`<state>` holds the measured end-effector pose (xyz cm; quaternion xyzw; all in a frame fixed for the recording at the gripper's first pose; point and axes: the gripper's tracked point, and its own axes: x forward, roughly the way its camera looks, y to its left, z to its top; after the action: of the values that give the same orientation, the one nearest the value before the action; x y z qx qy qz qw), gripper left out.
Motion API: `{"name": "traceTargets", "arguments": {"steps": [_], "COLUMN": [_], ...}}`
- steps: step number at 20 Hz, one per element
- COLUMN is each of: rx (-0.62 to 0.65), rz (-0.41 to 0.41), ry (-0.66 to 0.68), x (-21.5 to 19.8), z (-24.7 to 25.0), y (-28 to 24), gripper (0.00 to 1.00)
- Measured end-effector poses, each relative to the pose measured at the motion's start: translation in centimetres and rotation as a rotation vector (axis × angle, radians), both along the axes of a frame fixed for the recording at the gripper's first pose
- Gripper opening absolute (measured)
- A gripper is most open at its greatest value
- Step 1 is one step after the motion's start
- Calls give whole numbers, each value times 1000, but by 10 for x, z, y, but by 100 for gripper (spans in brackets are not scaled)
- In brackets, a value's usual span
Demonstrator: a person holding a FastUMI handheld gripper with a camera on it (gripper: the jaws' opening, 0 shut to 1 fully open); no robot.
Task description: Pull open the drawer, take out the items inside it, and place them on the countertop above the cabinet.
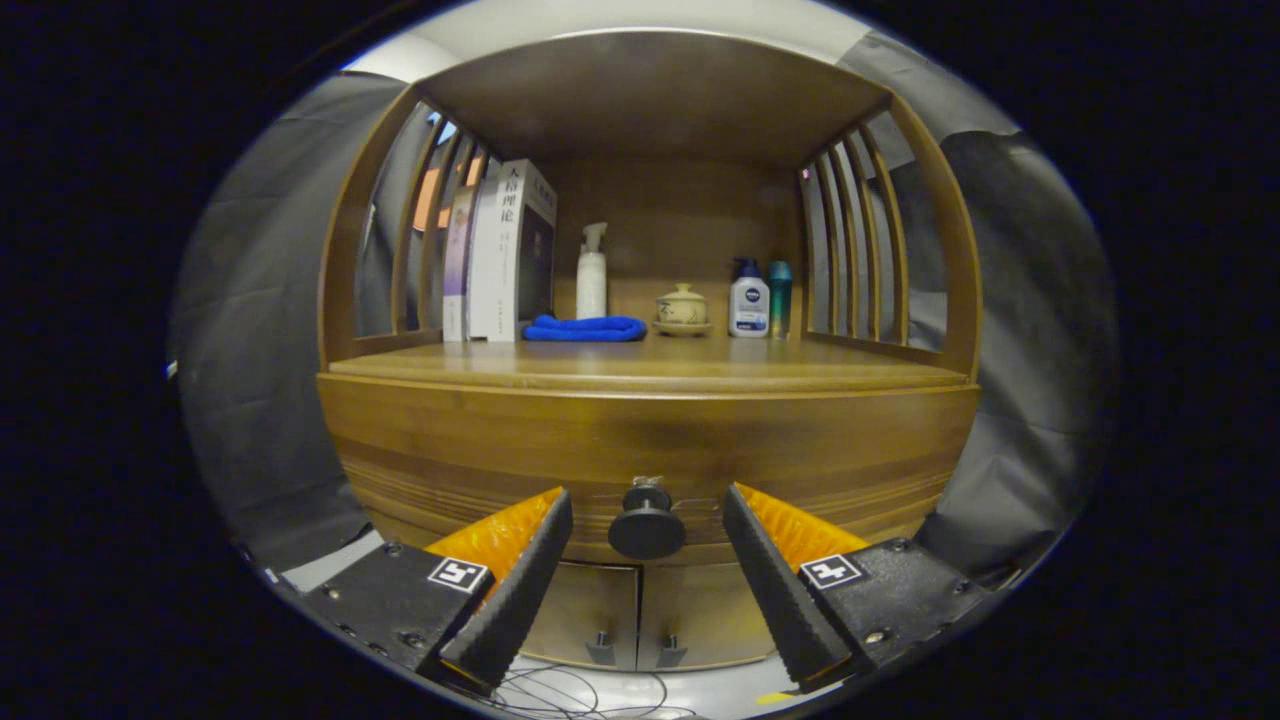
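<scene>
A wooden cabinet faces me, its drawer front [500,450] closed and flush below the countertop [650,368]. A round dark knob [647,527] sticks out of the drawer's middle. My gripper [648,505] is open, its two fingers standing either side of the knob with a gap to each, the tips about level with it. Nothing is held. The drawer's contents are hidden.
On the countertop, at the back: upright books [505,255], a folded blue cloth [585,328], a white spray bottle [591,272], a small lidded pot [682,308], a lotion bottle [748,300], a teal bottle [780,296]. Two lower doors [640,615] sit under the drawer; cables [570,695] lie on the floor.
</scene>
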<state>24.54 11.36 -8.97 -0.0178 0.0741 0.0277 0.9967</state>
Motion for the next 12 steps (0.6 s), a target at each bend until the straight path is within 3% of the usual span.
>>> {"name": "traceTargets", "arguments": {"steps": [2, 11, 12], "rx": [15, 15, 12], "rz": [-2, -53, -54], "ry": [22, 2, 8], "x": [6, 20, 22], "z": [-8, -13, -15], "y": [1, -5, -4], "gripper": [98, 48, 48]}}
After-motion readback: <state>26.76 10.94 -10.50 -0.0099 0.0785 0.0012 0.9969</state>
